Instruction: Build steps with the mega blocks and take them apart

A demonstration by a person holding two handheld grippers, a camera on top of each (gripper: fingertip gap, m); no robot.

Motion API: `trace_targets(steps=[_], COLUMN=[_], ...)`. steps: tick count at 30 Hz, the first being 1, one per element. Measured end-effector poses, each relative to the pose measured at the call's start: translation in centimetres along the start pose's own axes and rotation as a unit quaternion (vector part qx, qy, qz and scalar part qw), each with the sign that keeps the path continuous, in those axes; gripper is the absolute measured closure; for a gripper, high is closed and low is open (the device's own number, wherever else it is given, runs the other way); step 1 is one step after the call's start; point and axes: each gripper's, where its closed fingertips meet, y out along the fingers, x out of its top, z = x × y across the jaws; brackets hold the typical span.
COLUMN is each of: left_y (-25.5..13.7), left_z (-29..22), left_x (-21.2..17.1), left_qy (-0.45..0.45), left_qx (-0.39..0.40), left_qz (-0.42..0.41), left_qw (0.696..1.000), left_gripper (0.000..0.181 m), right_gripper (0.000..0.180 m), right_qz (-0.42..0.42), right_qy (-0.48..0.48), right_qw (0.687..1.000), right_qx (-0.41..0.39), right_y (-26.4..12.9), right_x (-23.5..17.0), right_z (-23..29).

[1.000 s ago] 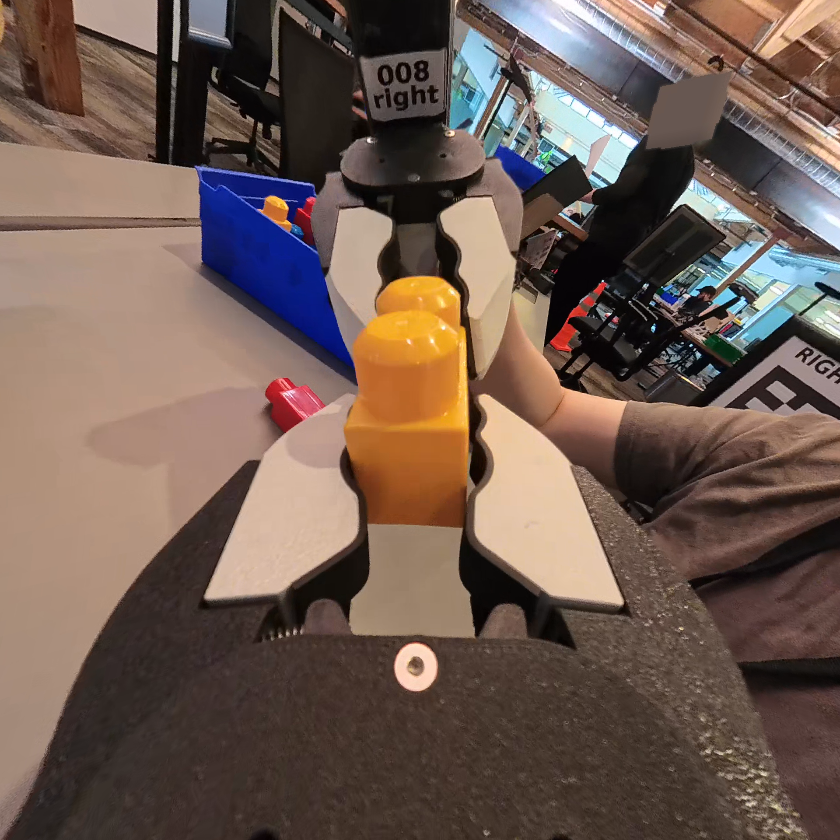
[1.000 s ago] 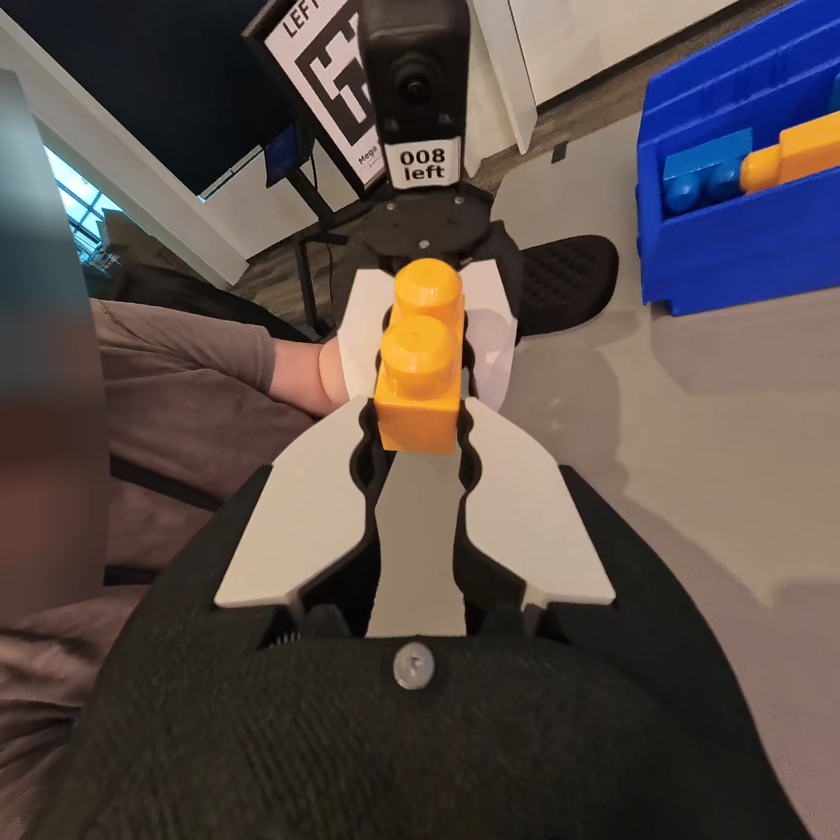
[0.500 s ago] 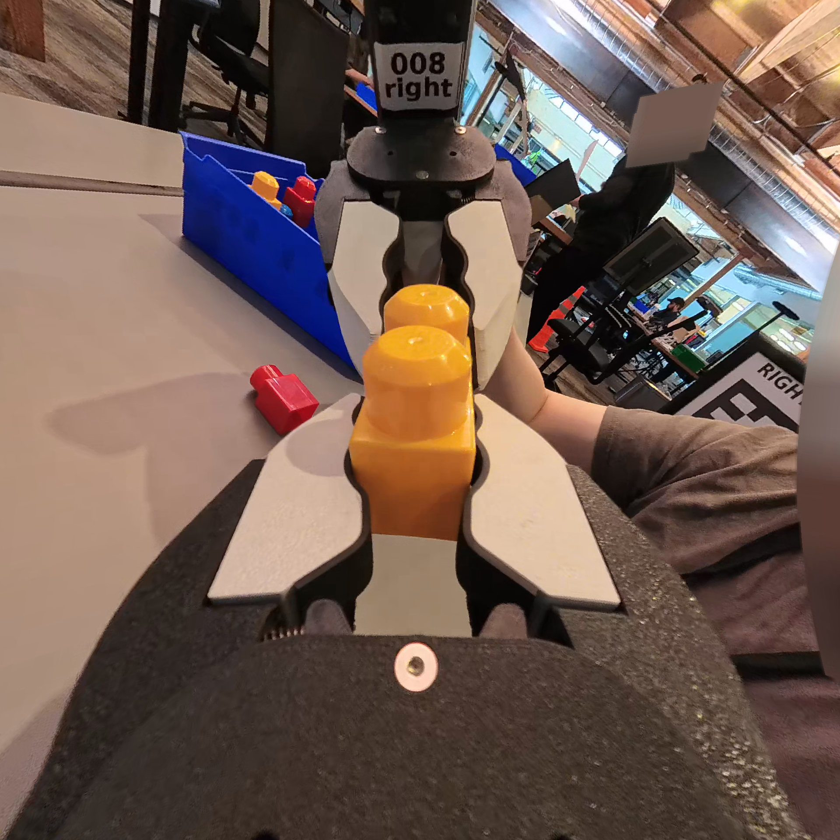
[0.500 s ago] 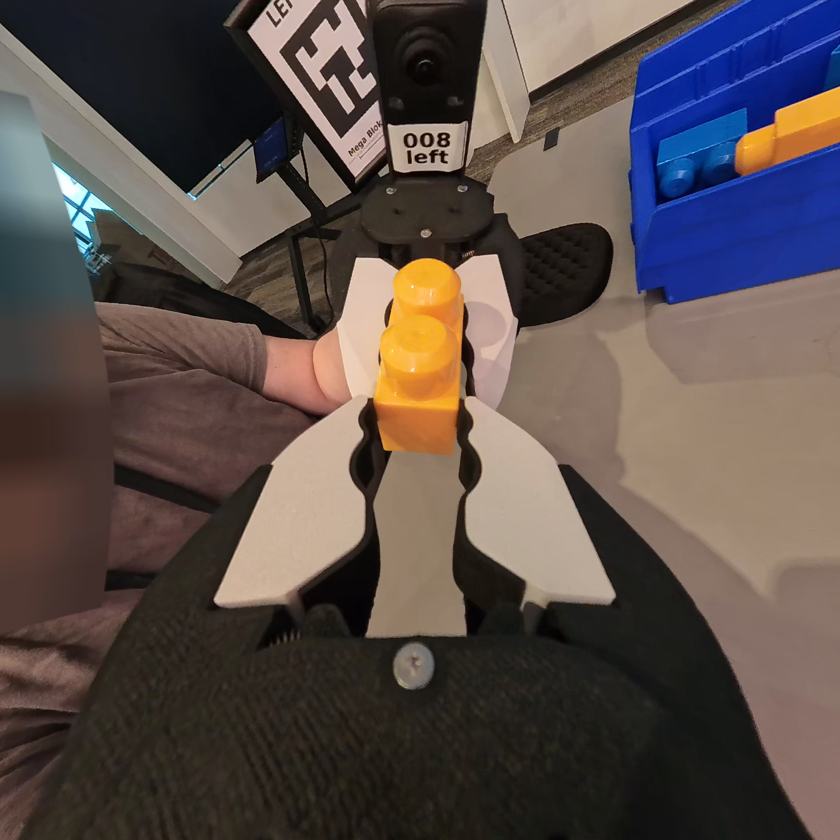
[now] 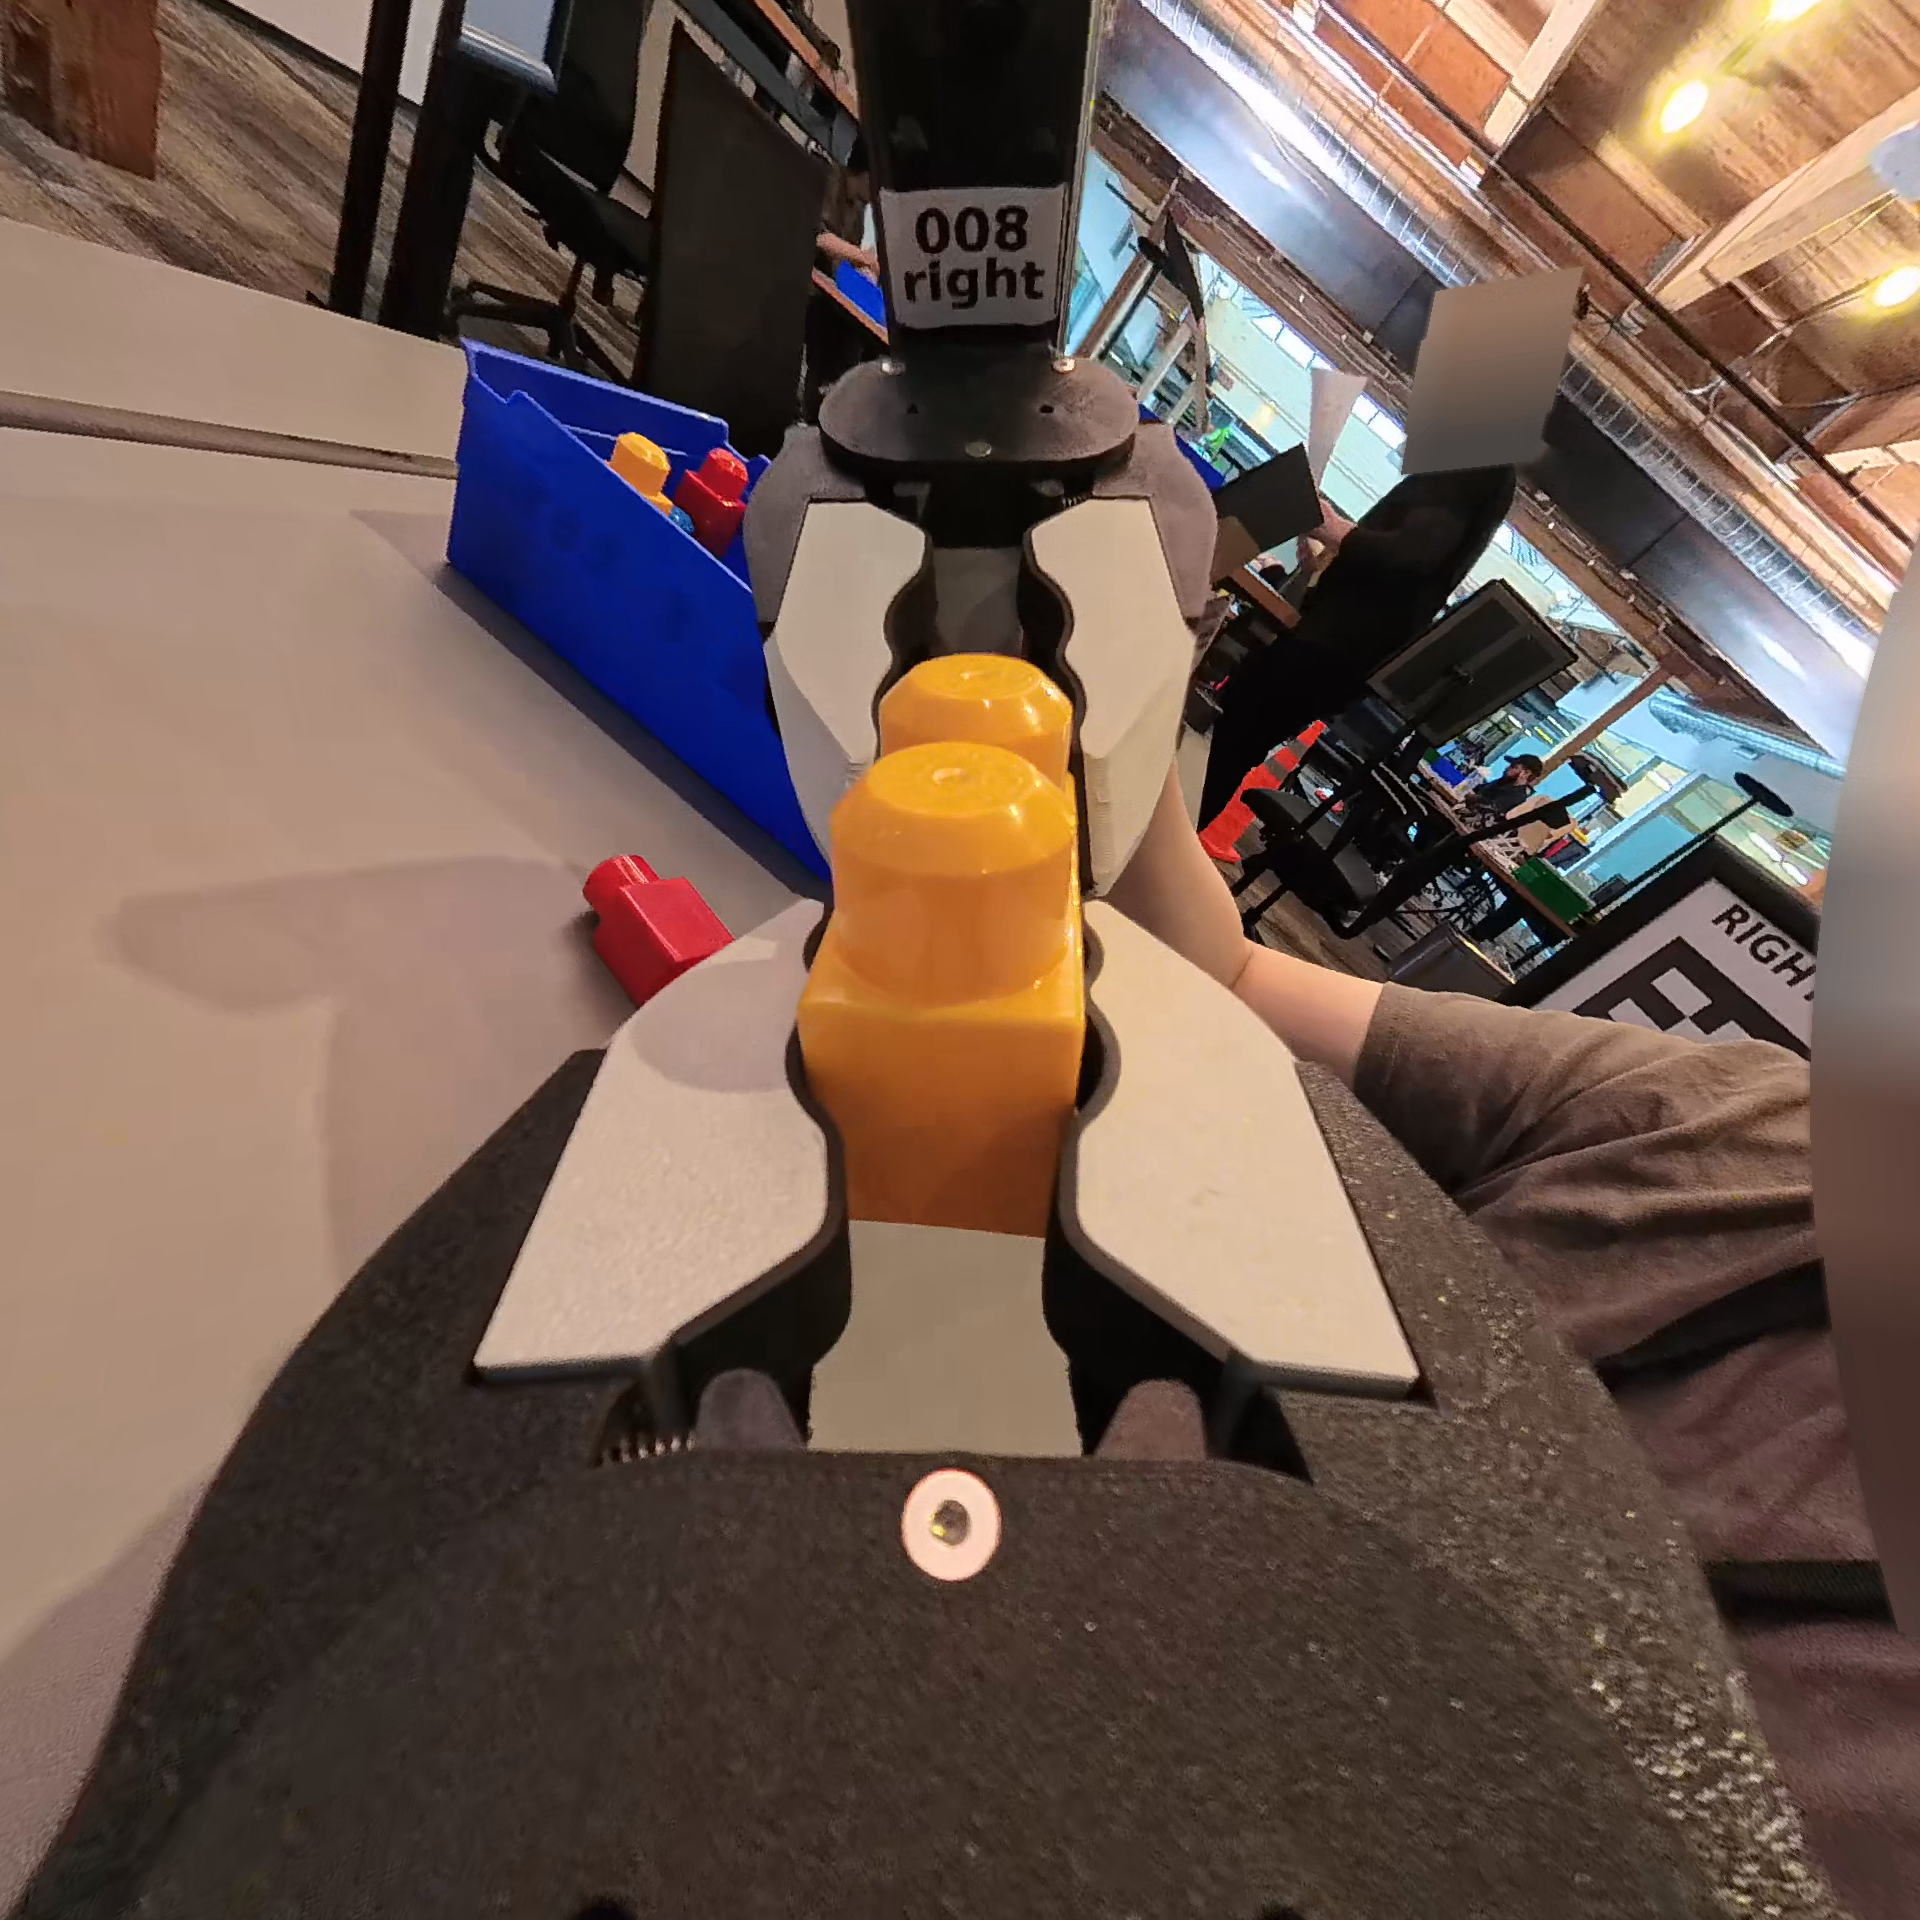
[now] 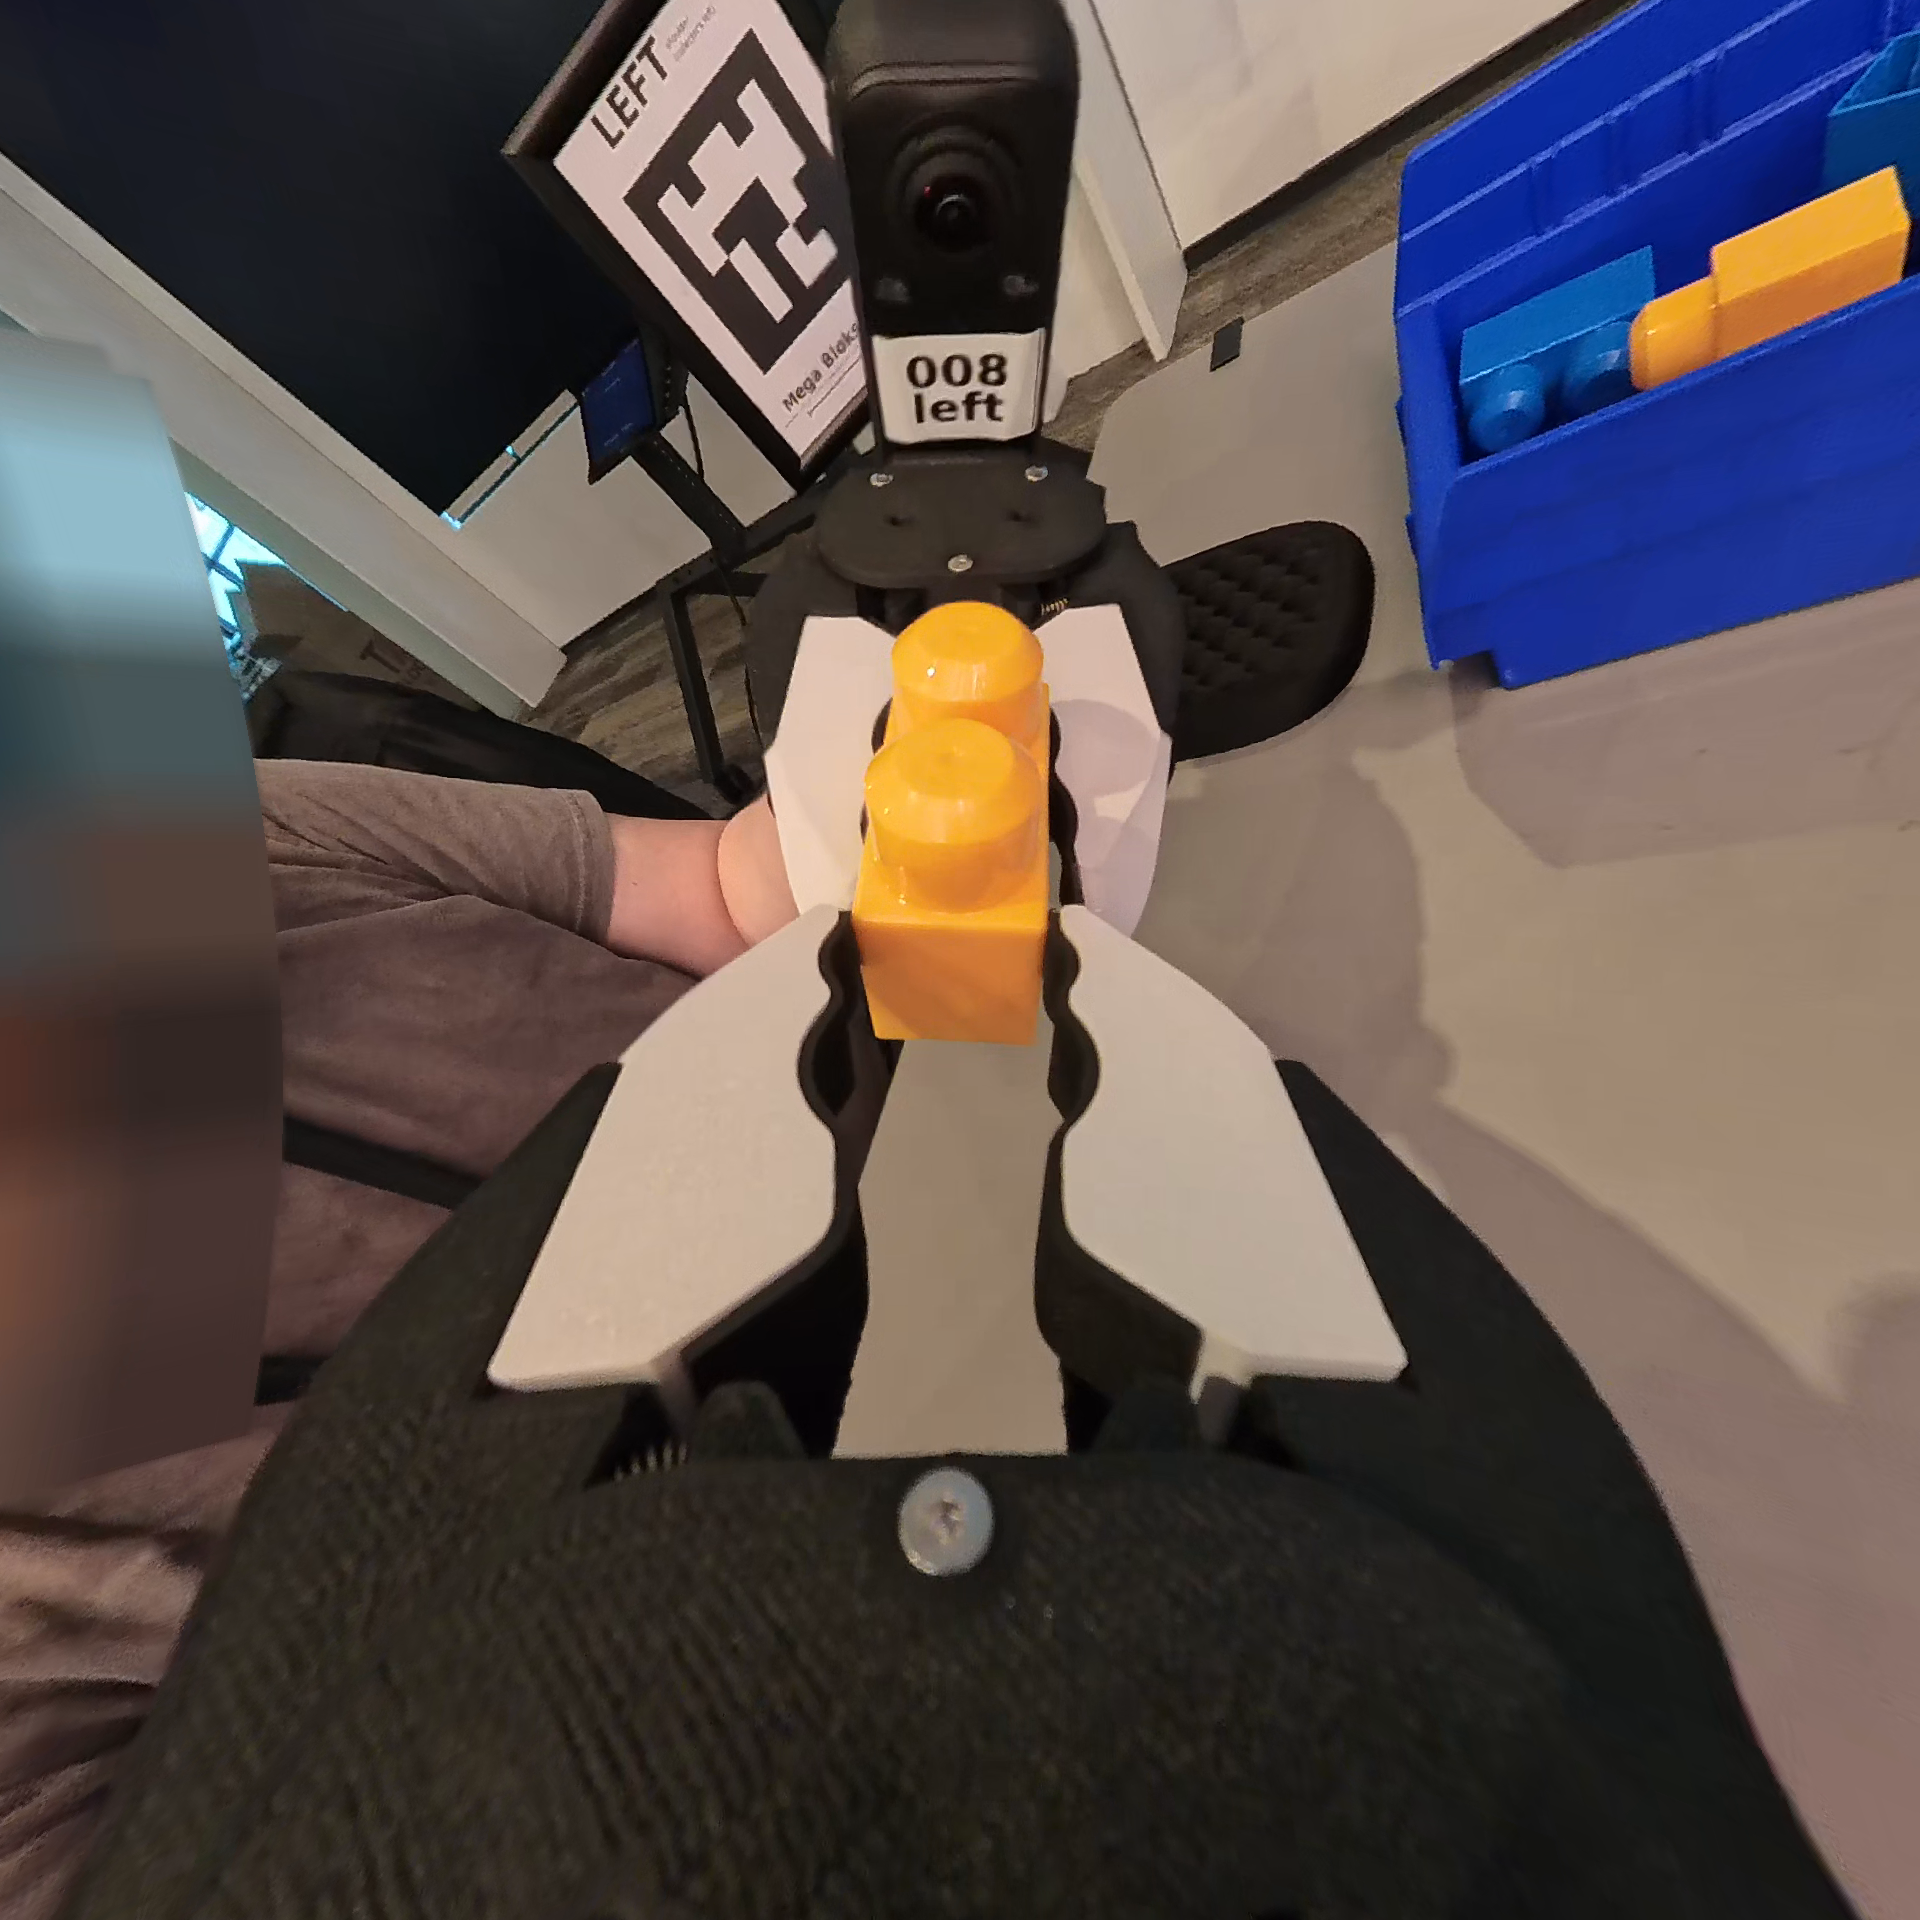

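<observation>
The two-stud orange block point(image 5: 940, 997) is held in the air above the grey table point(image 5: 260, 831), gripped from opposite ends by both grippers, which face each other nose to nose. The left gripper point(image 5: 945, 1018) is pinched on the near end of the block, its grey fingers point(image 5: 686, 1153) pressed against the block's two side walls, studs pointing up. The right gripper point(image 5: 977, 717) clamps the far end in the same manner; in its own wrist view the right gripper point(image 6: 951, 977) has its fingertips closed on the block point(image 6: 951, 894), with the left gripper point(image 6: 966, 769) holding the opposite end beyond. A single-stud red block point(image 5: 649, 920) lies on its side on the table, to the left of the held block and just in front of the blue bin point(image 5: 603, 613). The bin stands on the table and contains further blocks: orange point(image 5: 639, 468) and red point(image 5: 717, 499) ones in the left wrist view; a blue block point(image 6: 1548, 364) and an orange block point(image 6: 1777, 281) in the right wrist view
</observation>
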Motion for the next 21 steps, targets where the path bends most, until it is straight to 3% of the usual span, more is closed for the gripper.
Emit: trace_targets(steps=[14,18,21], left_y=[-0.3,-1.0,-1.8], left_z=[0.4,0.5,1.1], left_x=[-0.2,0.5,1.5], left_qy=[-0.01,-0.003,0.014], left_qx=[-0.013,-0.016,-0.002], left_qz=[0.004,0.009,0.023], left_qw=[1.0,1.0,1.0], left_gripper=[0.139,0.139,0.139], right_gripper=[0.145,0.144,0.143], right_qz=[-0.004,-0.028,-0.099], right_qy=[-0.001,-0.068,-0.175], right_qw=[1.0,0.996,0.971], right_qx=[-0.006,-0.05,-0.132], right_y=[0.3,-1.9,-5.8], right_x=[0.0,1.8,4.5], right_z=[-0.6,-0.2,1.3])
